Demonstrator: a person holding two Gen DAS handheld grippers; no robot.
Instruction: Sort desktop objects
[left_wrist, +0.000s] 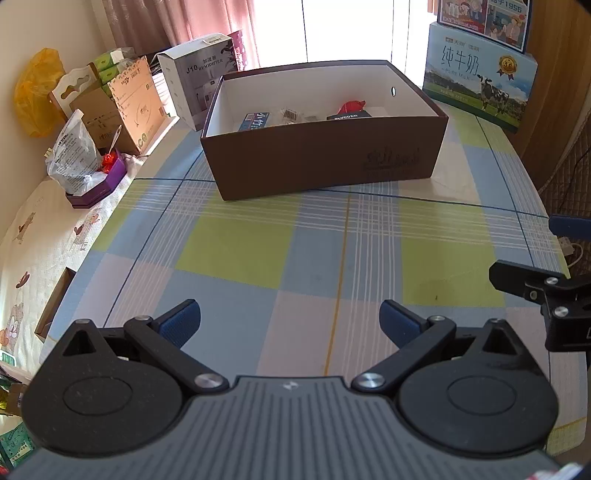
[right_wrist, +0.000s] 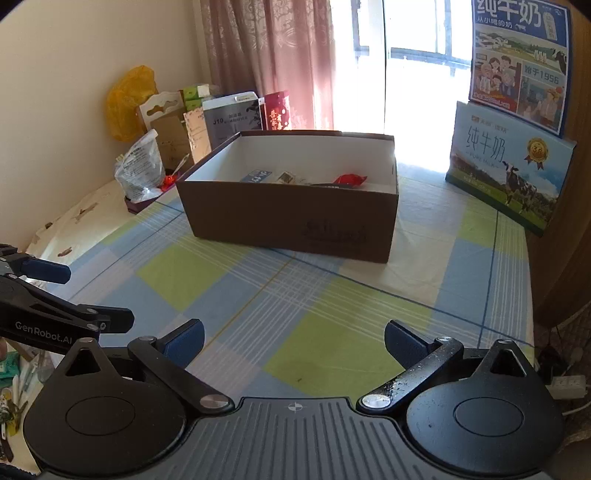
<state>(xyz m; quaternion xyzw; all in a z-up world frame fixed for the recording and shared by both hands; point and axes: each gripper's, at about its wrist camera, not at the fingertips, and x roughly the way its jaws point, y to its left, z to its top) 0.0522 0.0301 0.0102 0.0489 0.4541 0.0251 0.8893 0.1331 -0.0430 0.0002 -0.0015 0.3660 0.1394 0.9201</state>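
Left gripper (left_wrist: 290, 321) low over the near table edge, blue-padded fingers (left_wrist: 181, 321) spread wide, nothing between them. Right gripper (right_wrist: 293, 341) likewise over the near edge, fingers (right_wrist: 404, 343) spread, empty. Each shows in the other's view: the right one's black linkage at the right edge of the left view, the left one at the left edge of the right view, blue pad tips visible, the two tools side by side and apart. Under both, a checked tablecloth (left_wrist: 236, 251) in blue, green and pale squares; the stretch between grippers and box bare cloth. Further on, mid-table, an open brown box (left_wrist: 325, 155) with white inner walls, set slightly askew to the cloth's lines. Inside it, on the floor toward the far side: a blue-and-white packet (left_wrist: 255, 120), a small barcoded item (left_wrist: 290, 115), a dark label reading partly legible letters (left_wrist: 349, 116), and a red object (left_wrist: 351, 106) behind it; how they touch one another cannot be told past the box's near wall. Left of the box, along the wall, a clutter: a grey humidifier carton (left_wrist: 201, 77), brown cardboard cartons (left_wrist: 122, 107), a clear plastic bag (left_wrist: 72, 155) on a purple tray (left_wrist: 103, 184), a yellow bag (left_wrist: 38, 92) against the wall. Far right corner, a milk carton case (left_wrist: 478, 81) with a cow picture, a second printed carton (right_wrist: 519, 62) stacked upright on it. Behind all, pink curtains (right_wrist: 269, 55) and a bright window (right_wrist: 421, 66).
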